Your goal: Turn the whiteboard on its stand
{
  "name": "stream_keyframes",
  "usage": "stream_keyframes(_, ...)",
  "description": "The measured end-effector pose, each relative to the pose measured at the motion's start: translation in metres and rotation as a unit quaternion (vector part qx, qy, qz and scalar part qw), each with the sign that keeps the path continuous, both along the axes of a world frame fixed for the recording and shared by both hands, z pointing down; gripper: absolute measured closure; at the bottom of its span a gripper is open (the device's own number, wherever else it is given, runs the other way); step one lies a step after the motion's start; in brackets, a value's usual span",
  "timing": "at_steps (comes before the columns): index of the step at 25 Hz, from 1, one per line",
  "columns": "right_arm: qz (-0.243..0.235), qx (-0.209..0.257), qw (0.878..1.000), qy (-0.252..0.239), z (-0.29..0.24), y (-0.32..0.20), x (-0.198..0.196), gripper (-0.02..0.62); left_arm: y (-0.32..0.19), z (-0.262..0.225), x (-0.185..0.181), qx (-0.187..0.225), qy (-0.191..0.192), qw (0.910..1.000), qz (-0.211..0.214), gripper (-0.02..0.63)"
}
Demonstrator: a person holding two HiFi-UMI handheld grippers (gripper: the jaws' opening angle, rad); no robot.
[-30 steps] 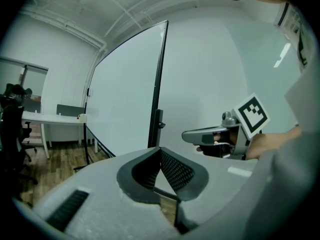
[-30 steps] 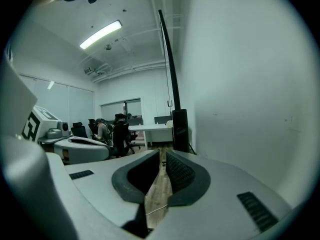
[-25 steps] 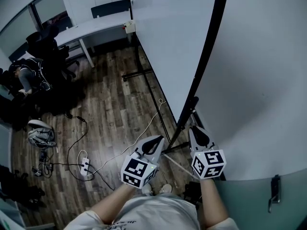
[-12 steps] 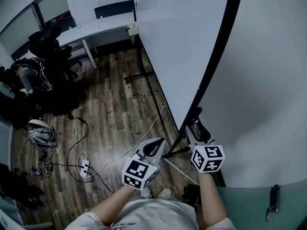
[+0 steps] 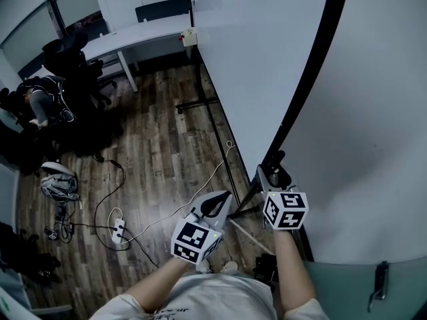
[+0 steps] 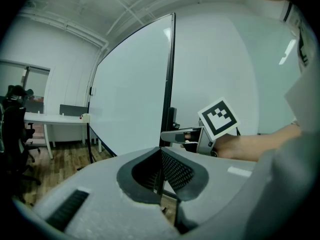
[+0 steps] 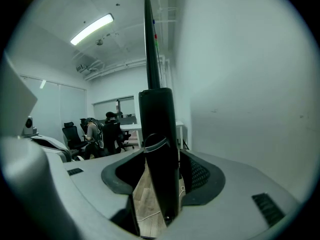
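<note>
A large whiteboard [image 5: 373, 125] fills the right of the head view, with its black edge frame [image 5: 310, 72] running down to its stand. My right gripper [image 5: 273, 175] is at the lower end of that frame. In the right gripper view the black frame [image 7: 159, 144] stands between the jaws, which are opening, with gaps on both sides. My left gripper [image 5: 215, 204] hangs left of it over the floor, shut, with nothing between its pads [image 6: 172, 170]. The left gripper view shows the whiteboard [image 6: 135, 94] and the right gripper [image 6: 175, 134] at its frame.
The stand's black legs [image 5: 200, 103] reach across the wooden floor. A white cable and a power strip [image 5: 119, 231] lie left of my feet. A white desk [image 5: 140, 35] stands at the back, and a seated person [image 5: 40, 102] with office chairs is at the far left.
The right gripper's jaws have come apart from the black frame and it has risen a little. The frame's edge has shifted to the right in the view. The left gripper has barely moved.
</note>
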State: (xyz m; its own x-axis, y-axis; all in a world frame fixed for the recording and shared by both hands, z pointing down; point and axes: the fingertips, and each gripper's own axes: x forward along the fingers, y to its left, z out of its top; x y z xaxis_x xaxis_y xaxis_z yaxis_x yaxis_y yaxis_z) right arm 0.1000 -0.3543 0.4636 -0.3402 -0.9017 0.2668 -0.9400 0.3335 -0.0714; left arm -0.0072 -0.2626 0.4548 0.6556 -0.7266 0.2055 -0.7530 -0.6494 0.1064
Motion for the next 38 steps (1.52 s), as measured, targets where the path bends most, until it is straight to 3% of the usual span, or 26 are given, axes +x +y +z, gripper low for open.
stream_keyframes(15, 0.0, 0.003, 1.0, 0.025, -0.002, 0.006, 0.001, 0.408, 0.017, 0.001, -0.003, -0.011, 0.005, 0.9999, -0.011, 0.595)
stream_keyframes(38, -0.002, -0.006, 1.0, 0.014, -0.007, 0.131, 0.005, 0.41, 0.081, -0.005, 0.02, -0.016, -0.004, 0.9987, 0.048, 0.595)
